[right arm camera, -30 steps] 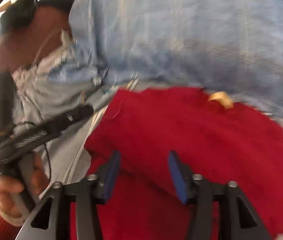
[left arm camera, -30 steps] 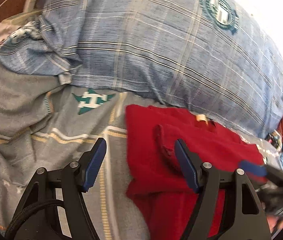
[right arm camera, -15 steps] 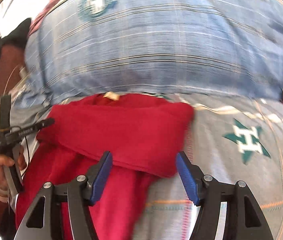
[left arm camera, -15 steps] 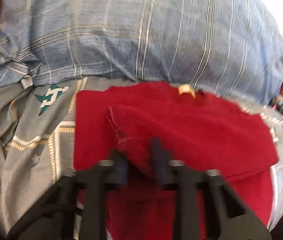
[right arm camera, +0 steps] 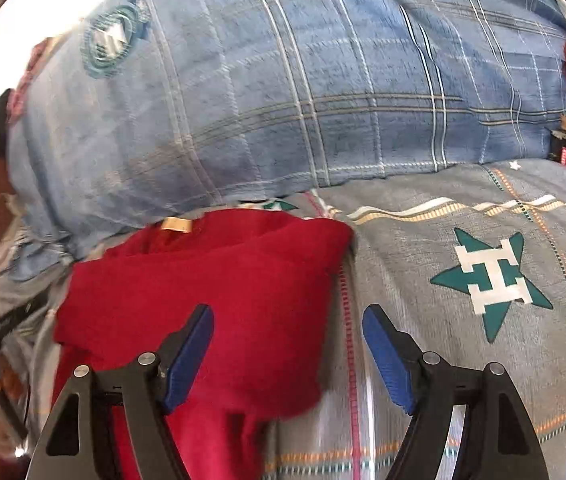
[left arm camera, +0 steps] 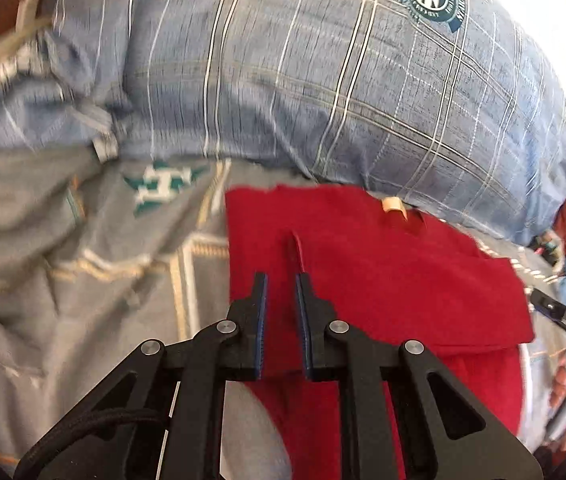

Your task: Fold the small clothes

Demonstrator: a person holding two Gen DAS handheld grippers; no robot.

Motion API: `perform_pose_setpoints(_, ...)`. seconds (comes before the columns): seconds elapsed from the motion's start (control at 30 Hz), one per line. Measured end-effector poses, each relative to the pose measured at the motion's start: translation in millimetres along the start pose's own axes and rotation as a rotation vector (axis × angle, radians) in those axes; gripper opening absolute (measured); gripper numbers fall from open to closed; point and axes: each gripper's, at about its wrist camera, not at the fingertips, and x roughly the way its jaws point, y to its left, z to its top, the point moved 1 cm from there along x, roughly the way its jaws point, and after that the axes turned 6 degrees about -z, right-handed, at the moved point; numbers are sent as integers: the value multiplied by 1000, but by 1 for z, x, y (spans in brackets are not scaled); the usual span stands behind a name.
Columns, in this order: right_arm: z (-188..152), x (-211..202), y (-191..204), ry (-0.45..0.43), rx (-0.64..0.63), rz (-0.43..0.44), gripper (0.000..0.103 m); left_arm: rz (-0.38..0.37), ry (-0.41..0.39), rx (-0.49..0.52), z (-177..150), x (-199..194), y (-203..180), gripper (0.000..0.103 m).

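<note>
Fingers of the left gripper (left arm camera: pixel 281 292) have just closed until nearly touching, and a raised ridge of the red garment (left arm camera: pixel 383 280) sits pinched between them, where a second ago they stood wide apart over it; I judge this a fresh grasp on a fold or sleeve edge. Fingers of the right gripper (right arm camera: pixel 287 344) have just been opening and now stand released, wide apart, one blue pad over the garment's right edge and the other over the bed sheet (right arm camera: pixel 483 380), with nothing gripped. That suggests one fold is laid down and the left side is being taken up for the next. The red garment lies on the grey bed sheet, its collar tag (left arm camera: pixel 392 204) just beside the blue plaid pillow (left arm camera: pixel 323 80). Only the left view shows the pinched ridge. Only the right view shows the garment's rounded folded right edge and the bare sheet with its green star (right arm camera: pixel 491 276) beyond.
</note>
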Motion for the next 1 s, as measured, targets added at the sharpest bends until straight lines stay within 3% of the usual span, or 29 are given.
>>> perform_pose_setpoints(0.1, 1, 2, 1, 1, 45, 20, 74, -32, 0, -74, 1, 0, 9, 21)
perform_pose_setpoints(0.17, -3, 3, 3, 19, 45, 44, 74, -51, -13, -72, 3, -3, 6, 35)
perform_pose_setpoints(0.3, -11, 0, 8, 16, 8, 27, 74, -103, -26, -65, 3, -11, -1, 42)
perform_pose_setpoints(0.37, -13, -1, 8, 19, 12, 39, 74, -125, -24, -65, 2, -7, -5, 64)
perform_pose_setpoints(0.5, -15, -5, 6, 18, 21, 54, 74, -91, 37, -24, -2, 16, -18, 65)
perform_pose_setpoints(0.57, -16, -5, 6, 17, 22, 58, 74, -72, 63, 4, -4, 27, -25, 61)
perform_pose_setpoints(0.6, -16, -6, 6, 17, 20, 58, 75, -58, 69, 24, -6, 32, -29, 53)
perform_pose_setpoints(0.67, -18, -7, 4, 15, 16, 51, 75, -12, 77, 56, -6, 41, -34, 18)
perform_pose_setpoints(0.7, -19, -7, 2, 15, 17, 44, 75, -13, 72, 51, -6, 41, -32, 12)
perform_pose_setpoints(0.77, -19, -6, -1, 18, 25, 35, 75, -44, 56, 6, -3, 36, -26, 7)
perform_pose_setpoints(0.87, -16, -4, -10, 17, 53, 24, 75, -89, -37, -12, 11, 8, -21, 7)
perform_pose_setpoints(0.93, -13, -2, -14, 8, 70, 20, 75, -58, -104, -4, 19, -10, -15, 6)
perform_pose_setpoints(1.0, -8, 2, -17, 6, 90, 17, 77, -43, -93, -15, 18, -9, -6, 6)
